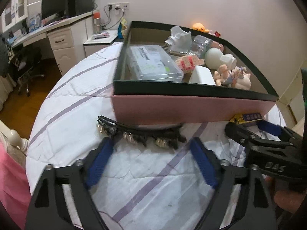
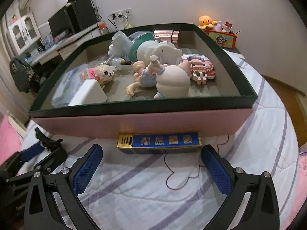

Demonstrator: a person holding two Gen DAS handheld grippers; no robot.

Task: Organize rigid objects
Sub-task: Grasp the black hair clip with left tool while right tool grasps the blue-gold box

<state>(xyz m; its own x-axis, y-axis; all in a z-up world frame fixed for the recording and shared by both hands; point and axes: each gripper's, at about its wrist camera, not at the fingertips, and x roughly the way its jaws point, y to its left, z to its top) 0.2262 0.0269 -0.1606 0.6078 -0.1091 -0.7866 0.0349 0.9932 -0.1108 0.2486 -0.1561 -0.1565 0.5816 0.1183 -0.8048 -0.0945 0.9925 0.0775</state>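
A black hair clip with pearl beads lies on the quilt against the front wall of the pink box with a dark green rim. My left gripper stands open just short of the clip, nothing between its blue pads. A long blue and gold box lies flat at the foot of the pink box. Before it my right gripper is open and empty. In the left wrist view the right gripper shows at the right, by the blue and gold box.
The pink box holds a clear plastic case, a white block, a doll figure, brick toys and a white bottle. A dark thread lies on the striped quilt. A desk stands far left.
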